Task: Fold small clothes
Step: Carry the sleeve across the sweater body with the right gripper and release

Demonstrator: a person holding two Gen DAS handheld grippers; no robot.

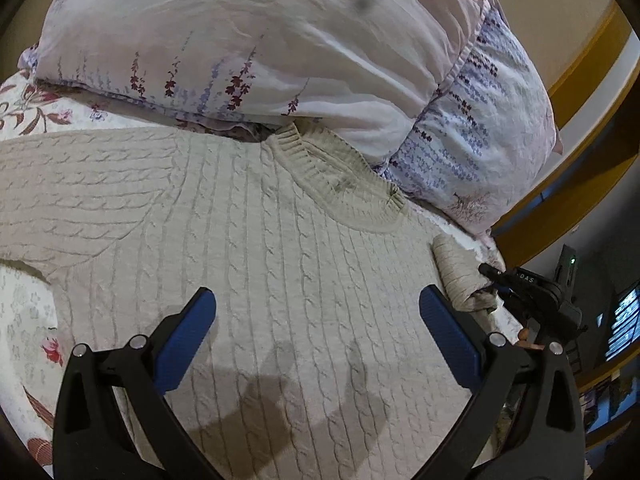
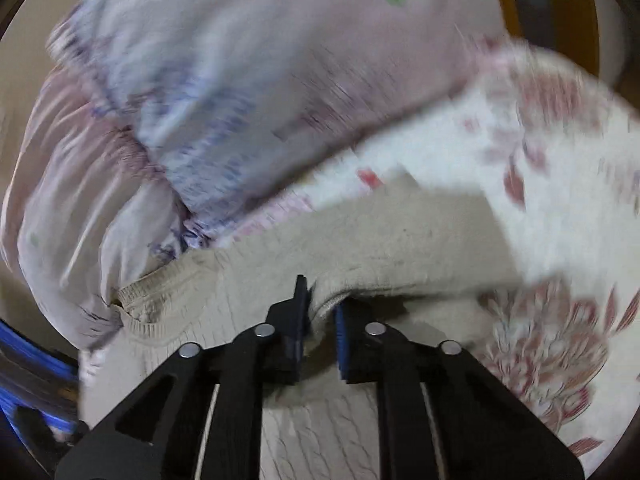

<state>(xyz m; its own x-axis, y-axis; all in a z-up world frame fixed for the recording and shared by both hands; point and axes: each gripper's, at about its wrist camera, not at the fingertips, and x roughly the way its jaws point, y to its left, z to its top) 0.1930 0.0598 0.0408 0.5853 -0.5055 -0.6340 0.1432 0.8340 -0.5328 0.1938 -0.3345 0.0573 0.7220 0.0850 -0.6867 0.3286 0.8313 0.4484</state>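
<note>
Left wrist view: your left tool (image 1: 318, 312) hangs spread wide over the cable-knit sweater (image 1: 256, 240), flat on the bed against the pillow (image 1: 280, 40). Only the right wrist view shows your right tool (image 2: 322, 300) clamping its sleeve (image 2: 400, 248).

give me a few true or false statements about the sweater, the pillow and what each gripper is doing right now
1. The cream cable-knit sweater lies spread on the floral bedsheet. True.
2. The left gripper is clamped on the ribbed collar. False: its blue-padded fingers stand wide apart above the sweater's body, holding nothing.
3. The right gripper is closed on a fold of the sweater's sleeve. True.
4. The lilac flower-print pillow sits beyond the collar. True.
5. The sweater is dark blue and smooth. False: it is cream with cable ribs.
6. The right gripper's view is sharp. False: it is blurred.
</note>
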